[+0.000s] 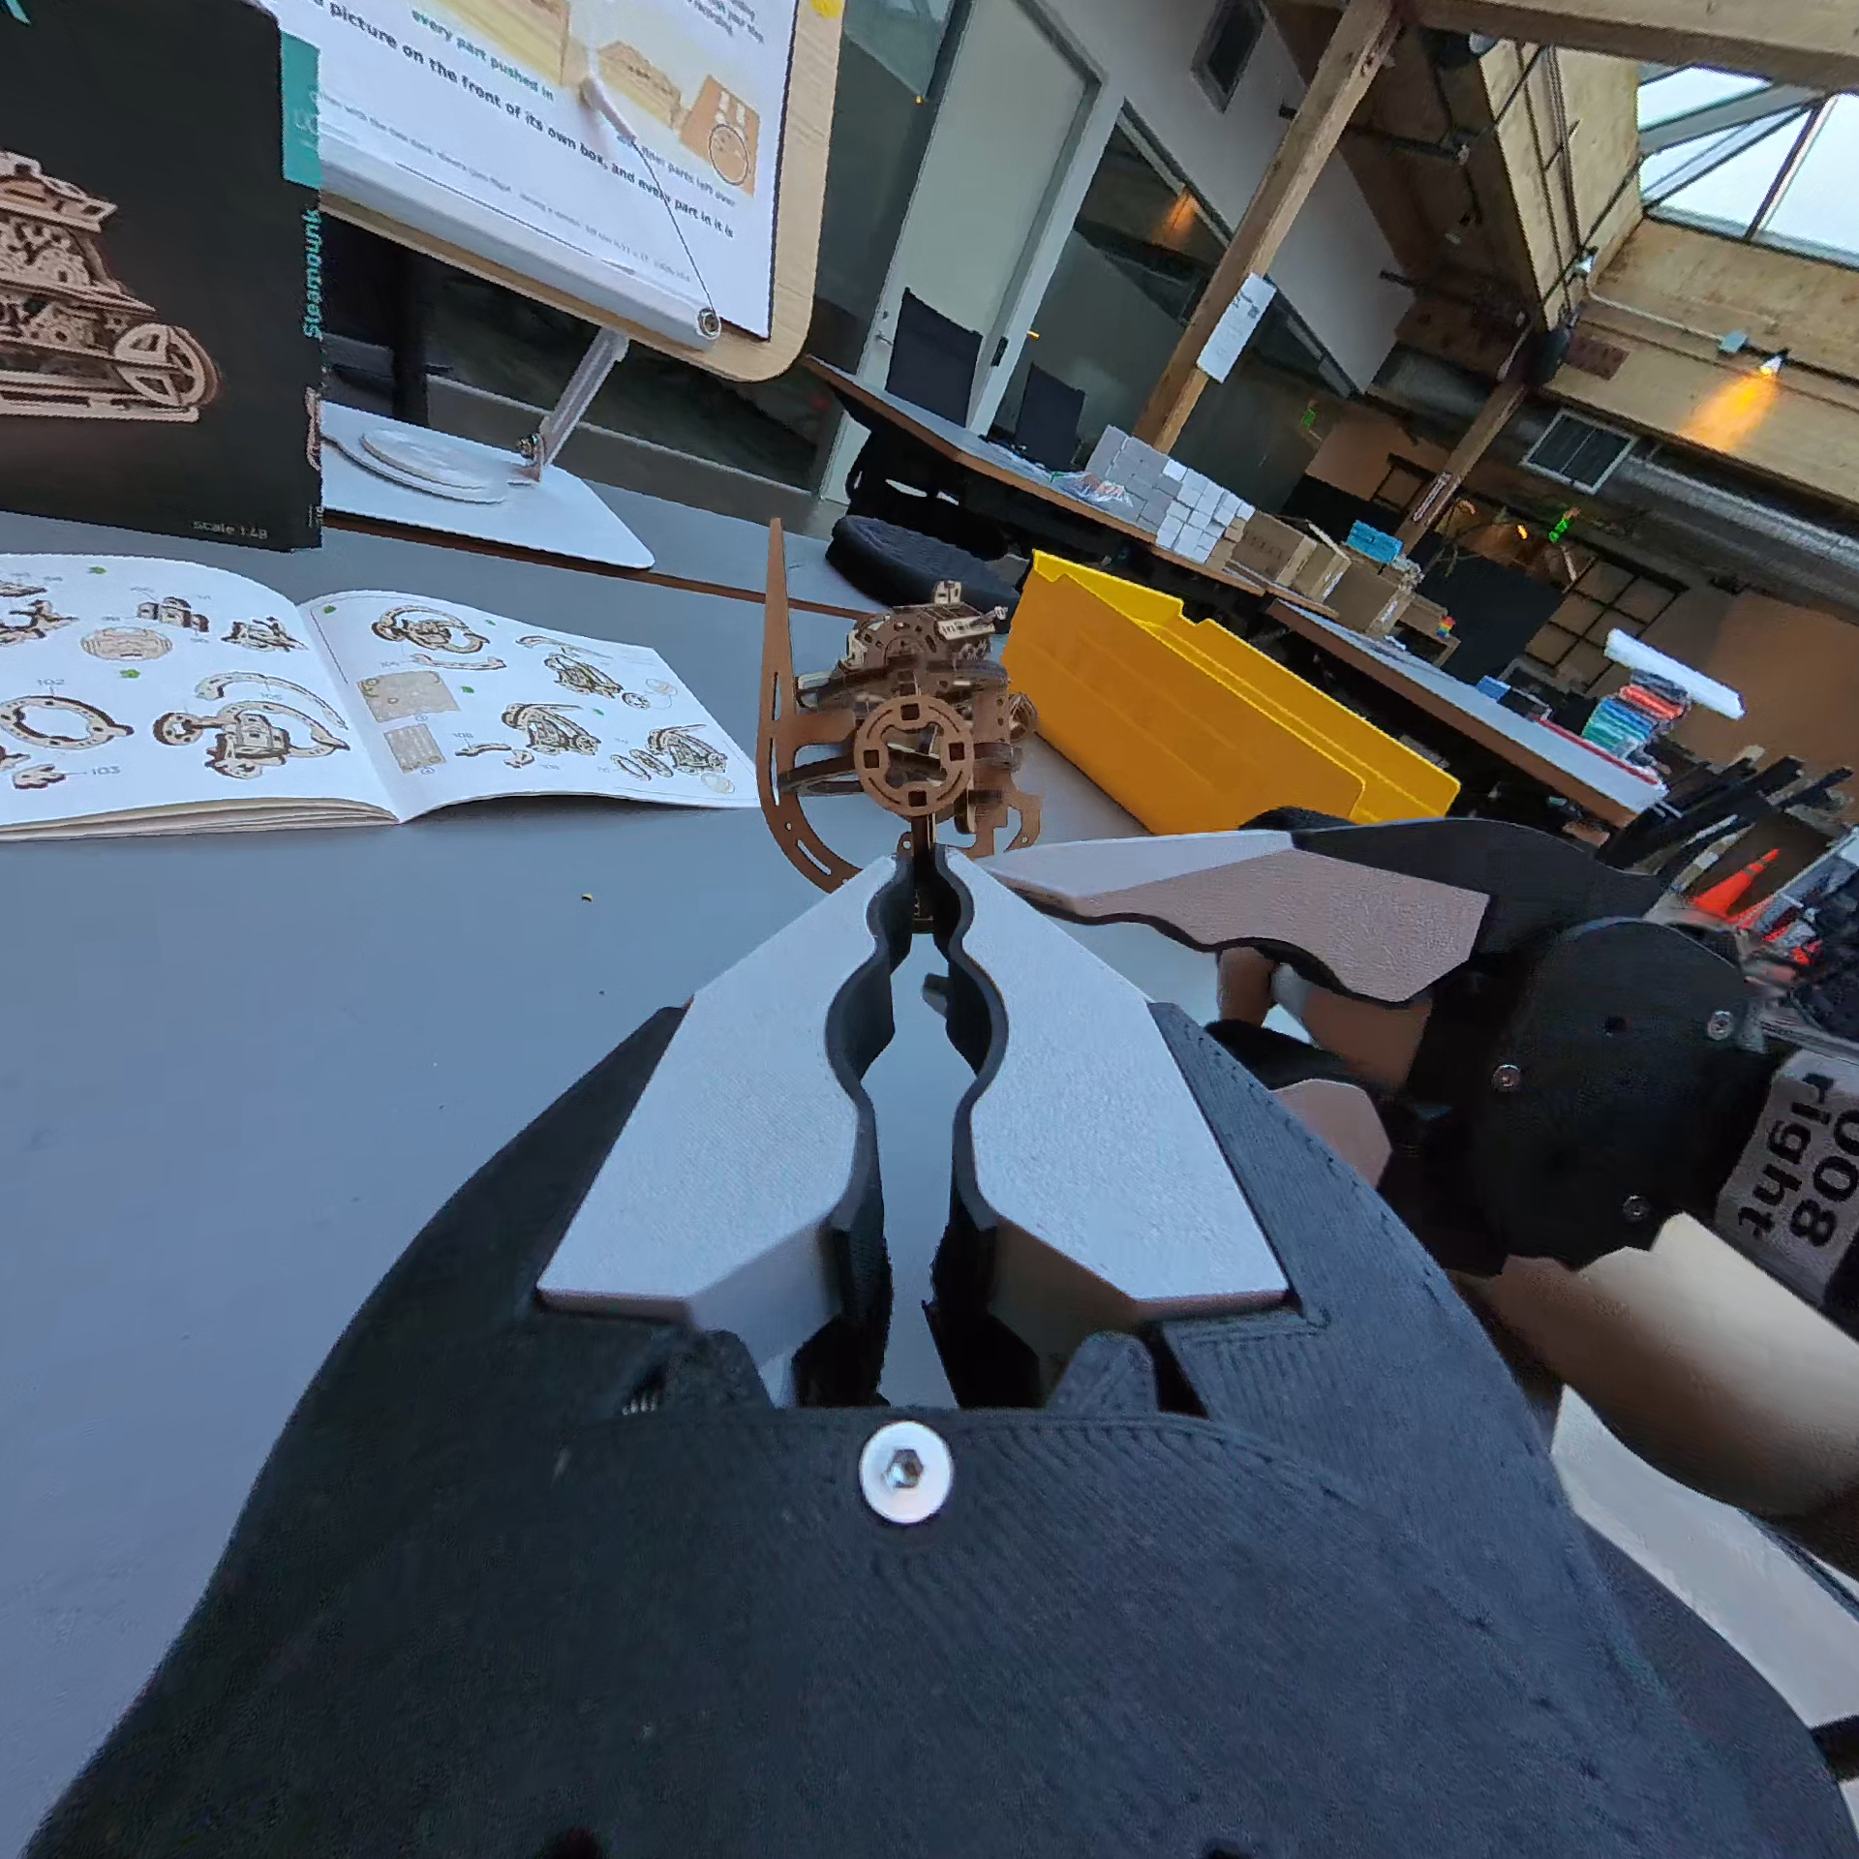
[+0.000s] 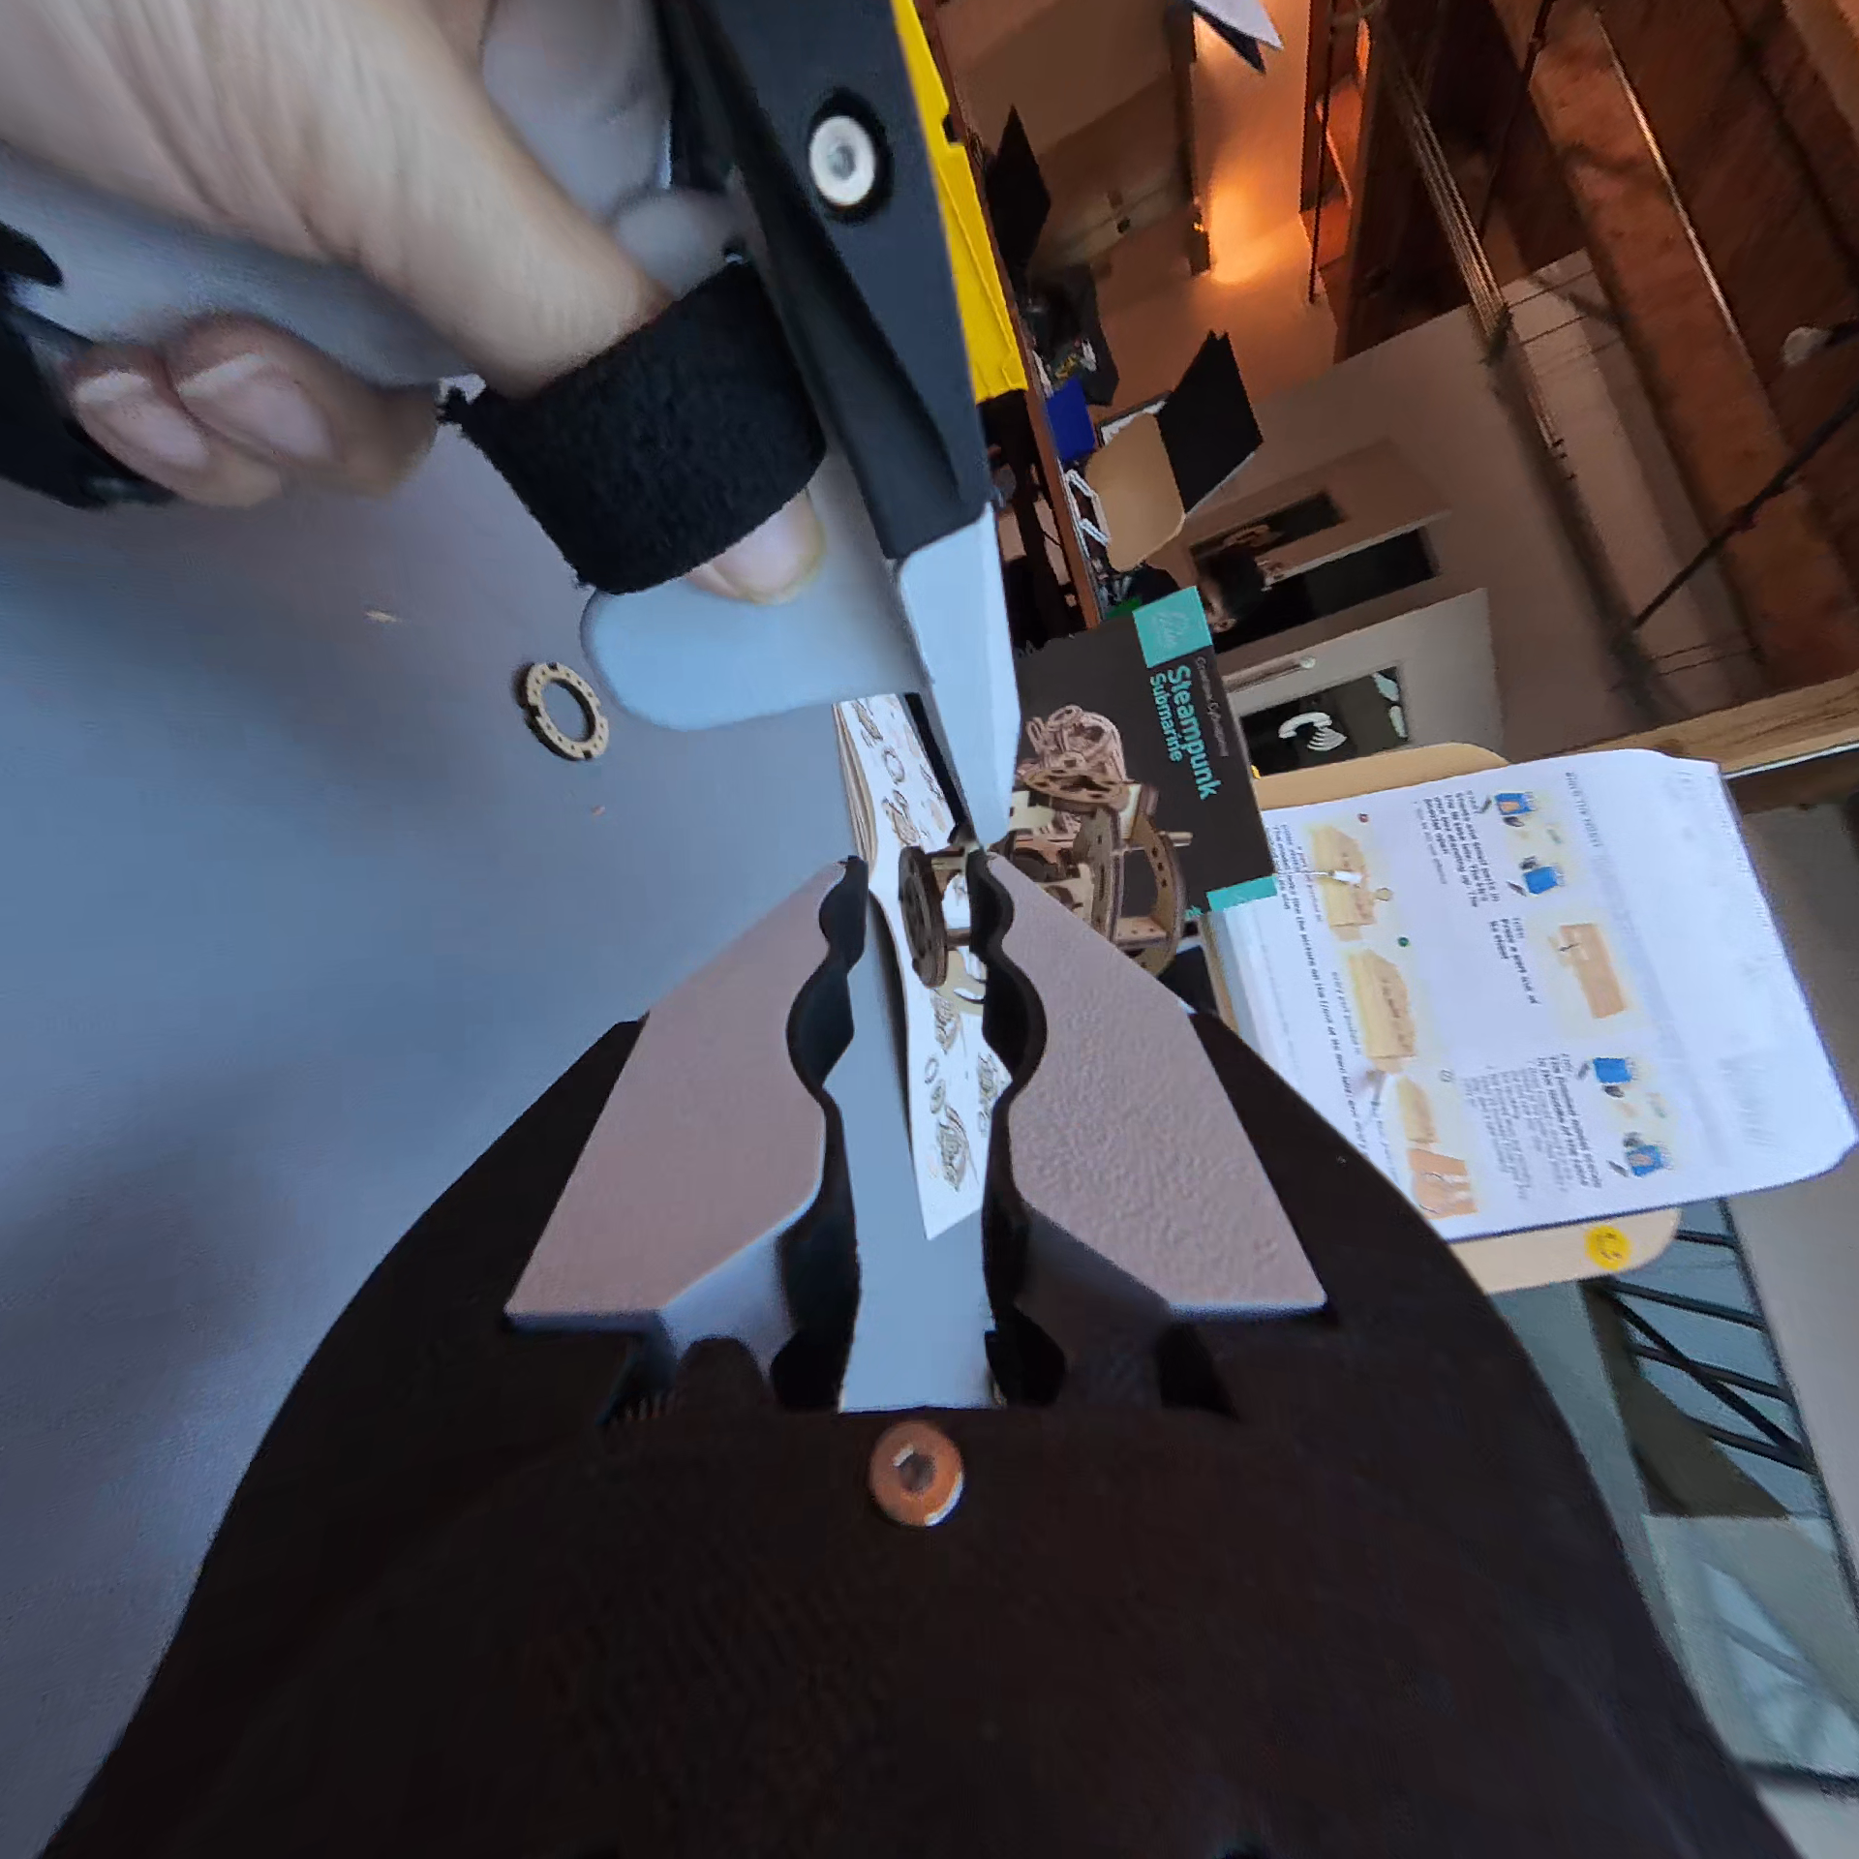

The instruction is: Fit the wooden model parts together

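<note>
The wooden model, a small brown assembly with a round wheel face and a curved arm, is held above the grey table. My left gripper is shut on a thin stem under the wheel. My right gripper has its jaws partly apart, with the model's wheel showing between and just past the tips; I see no clear grip. In the left wrist view the right gripper comes in from the right, tip beside the left tips. The left gripper comes down from above. A loose wooden ring lies on the table.
An open instruction booklet lies at the left, and the dark kit box stands behind it. A printed sheet on a stand is at the back. A yellow bin sits right of the model. A person's hand holds the left gripper. Only a small space, under 4 cm, lies between the two pairs of fingers.
</note>
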The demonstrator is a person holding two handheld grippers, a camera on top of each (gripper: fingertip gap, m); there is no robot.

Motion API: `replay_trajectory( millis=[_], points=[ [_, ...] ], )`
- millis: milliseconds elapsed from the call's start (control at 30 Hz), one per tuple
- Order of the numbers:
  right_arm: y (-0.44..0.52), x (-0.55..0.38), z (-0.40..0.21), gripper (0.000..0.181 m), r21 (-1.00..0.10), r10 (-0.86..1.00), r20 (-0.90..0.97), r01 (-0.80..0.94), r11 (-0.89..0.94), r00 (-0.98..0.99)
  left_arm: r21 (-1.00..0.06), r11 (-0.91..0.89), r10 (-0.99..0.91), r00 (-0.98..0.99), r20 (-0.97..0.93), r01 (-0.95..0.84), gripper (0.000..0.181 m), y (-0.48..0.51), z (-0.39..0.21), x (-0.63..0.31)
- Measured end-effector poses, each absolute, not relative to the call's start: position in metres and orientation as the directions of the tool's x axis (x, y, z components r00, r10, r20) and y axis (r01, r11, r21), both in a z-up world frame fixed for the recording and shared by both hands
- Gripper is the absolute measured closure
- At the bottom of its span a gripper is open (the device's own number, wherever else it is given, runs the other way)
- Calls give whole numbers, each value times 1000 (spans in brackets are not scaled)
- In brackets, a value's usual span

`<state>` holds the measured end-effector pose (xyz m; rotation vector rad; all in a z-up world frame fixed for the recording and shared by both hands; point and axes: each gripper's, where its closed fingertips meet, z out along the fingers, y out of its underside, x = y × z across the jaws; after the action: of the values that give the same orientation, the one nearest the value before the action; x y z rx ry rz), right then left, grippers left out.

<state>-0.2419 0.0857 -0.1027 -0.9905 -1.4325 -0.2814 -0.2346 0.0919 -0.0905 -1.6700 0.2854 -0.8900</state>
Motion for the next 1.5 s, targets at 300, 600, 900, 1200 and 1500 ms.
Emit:
replay_trajectory(
  millis=[300, 600, 900, 1200, 1500],
  points=[
    [91, -239, -107, 176, -364, 363, 915, 743, 561, 174, -912, -317, -597, 692, 406, 261, 181, 93, -95, -237],
    [91, -238, -112, 181, -314, 337, 932, 765, 562, 135, -901, -347, -633, 644, 430, 261, 179, 93, -98, -235],
    [89, -240, -120, 181, -305, 361, 927, 767, 564, 102, -929, -335, -673, 650, 352, 155, 180, 92, -104, -238],
    [90, -240, -118, 178, -341, 380, 916, 754, 562, 131, -931, -324, -659, 667, 348, 165, 181, 94, -104, -240],
    [88, -240, -116, 175, -383, 408, 900, 731, 565, 156, -925, -328, -650, 665, 367, 190, 181, 96, -103, -241]
  ],
)
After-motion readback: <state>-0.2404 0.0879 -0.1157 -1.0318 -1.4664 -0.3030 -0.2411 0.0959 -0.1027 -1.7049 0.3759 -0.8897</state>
